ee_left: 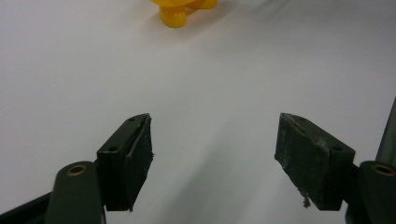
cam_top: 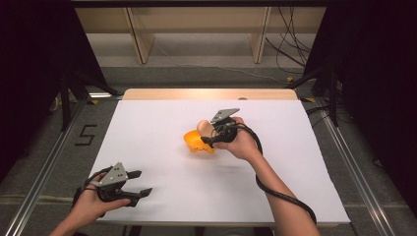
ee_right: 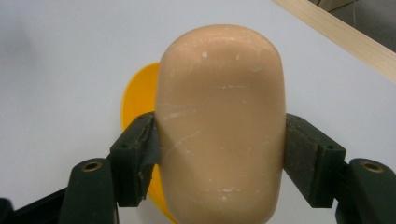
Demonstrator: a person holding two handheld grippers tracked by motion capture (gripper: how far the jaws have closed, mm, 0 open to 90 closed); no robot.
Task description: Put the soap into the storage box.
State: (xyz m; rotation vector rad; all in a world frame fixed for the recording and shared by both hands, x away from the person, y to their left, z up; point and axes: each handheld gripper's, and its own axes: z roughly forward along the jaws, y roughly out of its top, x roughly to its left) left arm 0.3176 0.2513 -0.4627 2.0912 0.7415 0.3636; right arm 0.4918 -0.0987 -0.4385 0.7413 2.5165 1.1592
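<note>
A peach-coloured rounded block, like a bar of soap (ee_right: 220,126), is pinched between both pads of my right gripper (ee_right: 219,154), which is shut on it. In the high view the right gripper (cam_top: 212,135) holds the soap (cam_top: 203,128) just above an orange dish (cam_top: 195,141) near the middle of the white table. Part of that orange dish (ee_right: 136,95) peeks out behind the soap. My left gripper (cam_top: 138,183) rests near the table's front left corner, its jaws wide apart with nothing between them (ee_left: 215,154). The orange dish (ee_left: 180,10) sits far ahead of it.
A white sheet (cam_top: 157,132) covers the table, with a wooden edge (cam_top: 206,93) along the far side. Dark stands and cables flank the table on both sides. A black cable trails from the right gripper along the forearm.
</note>
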